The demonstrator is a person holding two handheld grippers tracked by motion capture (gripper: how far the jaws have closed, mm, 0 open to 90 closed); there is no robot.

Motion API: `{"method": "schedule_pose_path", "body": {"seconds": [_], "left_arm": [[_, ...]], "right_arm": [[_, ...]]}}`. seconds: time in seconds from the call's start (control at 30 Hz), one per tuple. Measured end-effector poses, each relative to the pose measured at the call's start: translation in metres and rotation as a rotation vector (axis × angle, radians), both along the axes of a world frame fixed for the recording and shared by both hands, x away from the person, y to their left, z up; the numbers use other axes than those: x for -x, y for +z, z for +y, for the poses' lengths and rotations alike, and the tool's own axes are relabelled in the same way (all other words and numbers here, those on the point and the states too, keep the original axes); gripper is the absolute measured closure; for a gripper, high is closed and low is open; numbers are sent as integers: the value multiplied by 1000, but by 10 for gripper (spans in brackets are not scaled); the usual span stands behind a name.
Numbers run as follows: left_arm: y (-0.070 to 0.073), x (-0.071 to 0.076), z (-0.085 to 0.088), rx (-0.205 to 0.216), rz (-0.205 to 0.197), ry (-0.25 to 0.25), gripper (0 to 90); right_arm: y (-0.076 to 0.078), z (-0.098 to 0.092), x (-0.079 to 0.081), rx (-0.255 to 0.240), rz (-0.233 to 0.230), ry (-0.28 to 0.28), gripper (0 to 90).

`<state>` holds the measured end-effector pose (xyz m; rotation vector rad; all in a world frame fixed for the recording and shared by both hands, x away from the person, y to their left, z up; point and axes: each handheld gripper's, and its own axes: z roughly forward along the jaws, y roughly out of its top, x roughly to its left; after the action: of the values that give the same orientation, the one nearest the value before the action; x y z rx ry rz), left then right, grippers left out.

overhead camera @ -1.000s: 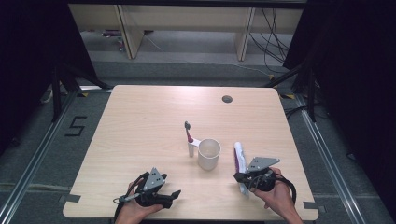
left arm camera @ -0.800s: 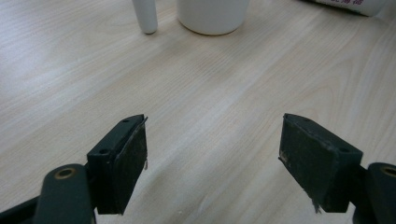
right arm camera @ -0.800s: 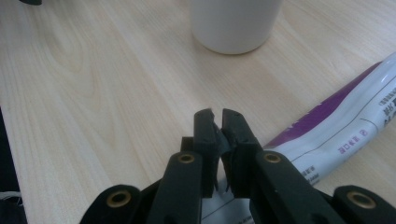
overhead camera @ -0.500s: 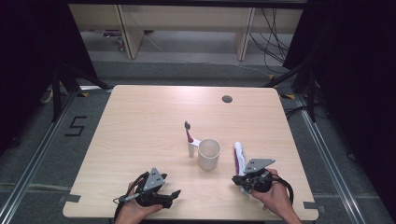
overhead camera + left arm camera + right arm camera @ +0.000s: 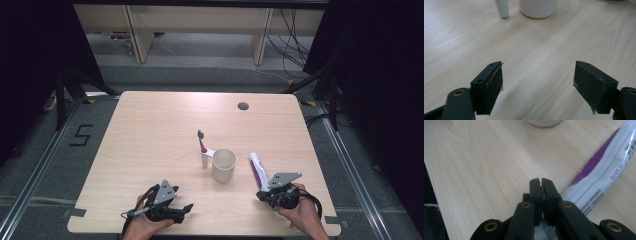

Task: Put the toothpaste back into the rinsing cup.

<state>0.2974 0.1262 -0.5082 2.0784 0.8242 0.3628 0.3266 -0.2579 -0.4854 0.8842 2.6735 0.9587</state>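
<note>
Left gripper (image 5: pixel 186 207) rests near-left, jaws wide apart over bare wooden table (image 5: pixel 150 130). Centre: white toothbrush (image 5: pixel 203 150) leaning by white ceramic cup (image 5: pixel 223 164). Right gripper (image 5: pixel 261 194), near-right, jaws together, clamped on the flat end of the white-and-purple toothpaste tube (image 5: pixel 257 169); grip looks settled, ready to lift.

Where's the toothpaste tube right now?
In the high view the toothpaste tube lies on the table just right of the white cup, its near end at the right gripper.
</note>
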Motion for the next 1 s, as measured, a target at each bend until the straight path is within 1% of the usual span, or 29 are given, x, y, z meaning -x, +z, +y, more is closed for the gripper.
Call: {"method": "schedule_pose_path", "body": {"seconds": [0.03, 0.07, 0.1, 0.13, 0.17, 0.2, 0.23, 0.27, 0.3, 0.37, 0.4, 0.43, 0.47, 0.5, 0.53, 0.57, 0.6, 0.63, 0.67, 0.7, 0.73, 0.77, 0.8, 0.83, 0.87, 0.9, 0.93, 0.97, 1.0], "left_arm": [[0, 0, 0, -1, 2, 1, 230], [0, 1, 0, 4, 2, 1, 230], [0, 1, 0, 5, 2, 2, 230], [0, 0, -1, 9, 0, 4, 230], [0, 0, -1, 7, 0, 4, 230], [0, 1, -1, 5, 1, 2, 230], [0, 1, 0, 5, 2, 1, 230], [0, 0, 1, -12, -2, 0, 230], [0, 1, 0, -3, -2, 0, 230], [1, 0, 0, -20, -4, -3, 231], [0, 1, 0, -2, 0, -5, 231], [0, 1, 0, -5, 0, -9, 231], [0, 1, 0, -5, -4, -4, 231], [1, 1, 0, -5, -2, -5, 231], [0, 0, -1, 10, -4, -3, 231], [1, 1, -1, -5, 7, -5, 231], [1, 1, 0, -16, 9, -11, 231], [1, 1, 0, -19, 10, -14, 231], [1, 1, -1, -18, 10, -13, 232], [1, 1, -2, -7, 9, -7, 232], [0, 1, -2, -6, 9, -6, 232], [0, 1, -2, -4, 5, -1, 232], [1, 1, -2, -7, 14, -8, 232], [1, 1, -2, -9, 14, -9, 232], [1, 1, -1, -17, 16, -14, 232], [1, 1, -1, -14, 13, -12, 232], [0, 1, -2, -9, 5, -5, 232], [0, 2, -2, -1, 3, 0, 232], [0, 2, -1, -9, 5, -6, 232]], "right_arm": [[0, -2, 1, 6, 12, -10, 874], [-2, -4, 0, 6, -5, -10, 875], [-2, -7, 0, 9, 1, -12, 876], [-2, -9, -1, 8, -17, -7, 877], [-2, -12, -1, 7, -5, -18, 877], [-1, -15, -3, 18, -4, -7, 877], [0, -18, -3, 20, 3, -29, 879], [-1, -20, -4, 14, -15, -27, 879], [-1, -23, -5, 10, -11, -33, 880], [-1, -29, -7, 18, -16, -58, 880], [0, -34, -9, 25, -26, -70, 880], [1, -37, -10, 28, -13, -74, 881], [1, -39, -11, 22, -14, -91, 882], [2, -44, -13, 39, -24, -94, 882], [2, -46, -14, 42, -23, -107, 882], [1, -49, -17, 36, -31, -115, 884], [2, -52, -18, 41, -21, -121, 884], [1, -54, -21, 39, -33, -129, 884], [1, -56, -22, 44, -27, -148, 884], [1, -58, -25, 51, -42, -139, 885], [2, -60, -26, 51, -35, -157, 884], [2, -63, -29, 45, -33, -162, 886], [3, -65, -31, 54, -40, -172, 886], [3, -67, -34, 58, -29, -183, 887], [5, -70, -36, 66, -29, -194, 887], [5, -71, -38, 62, -20, -222, 888], [6, -72, -39, 58, 10, -261, 889], [6, -75, -44, 55, 4, -265, 889], [7, -77, -48, 58, -4, -263, 890]]}}
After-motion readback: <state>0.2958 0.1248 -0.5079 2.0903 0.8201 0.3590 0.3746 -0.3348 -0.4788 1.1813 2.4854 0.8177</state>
